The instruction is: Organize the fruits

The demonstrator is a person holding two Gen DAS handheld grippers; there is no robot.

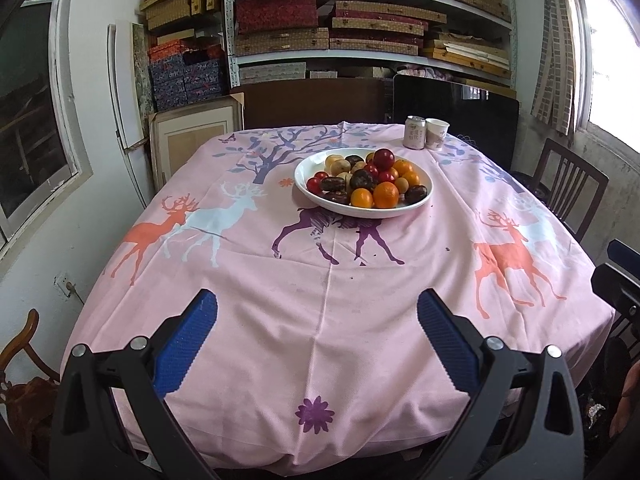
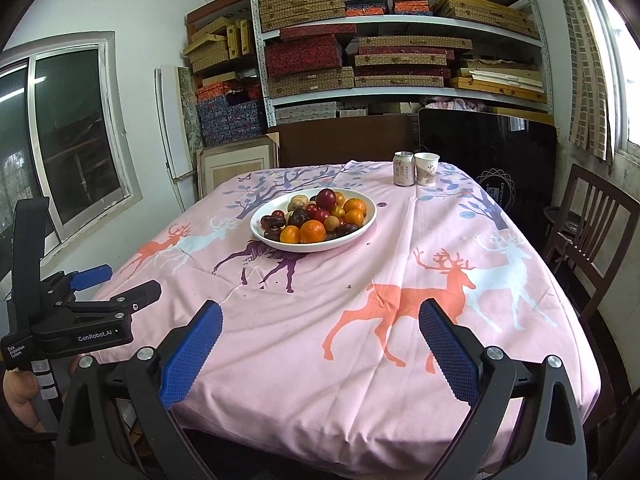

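Observation:
A white plate (image 1: 308, 162) (image 2: 370, 210) sits toward the far middle of the pink deer-print tablecloth, piled with mixed fruit: oranges (image 1: 385, 194) (image 2: 313, 231), red plums (image 1: 383, 159) (image 2: 326, 199), dark dates (image 1: 332, 183) and pale yellow fruits (image 1: 334, 161). My left gripper (image 1: 317, 306) hovers open over the near table edge, far short of the plate, nothing between its blue pads. My right gripper (image 2: 320, 318) is open too, above the near right part of the cloth. The left gripper (image 2: 116, 282) also shows from the side at the left of the right wrist view.
A drink can (image 1: 414, 132) (image 2: 403, 169) and a paper cup (image 1: 436, 133) (image 2: 426, 169) stand at the table's far right. Wooden chairs (image 1: 568, 186) (image 2: 592, 240) flank the right side. Shelves of boxes (image 1: 360, 20) fill the back wall. A hand (image 2: 20, 404) holds the left tool.

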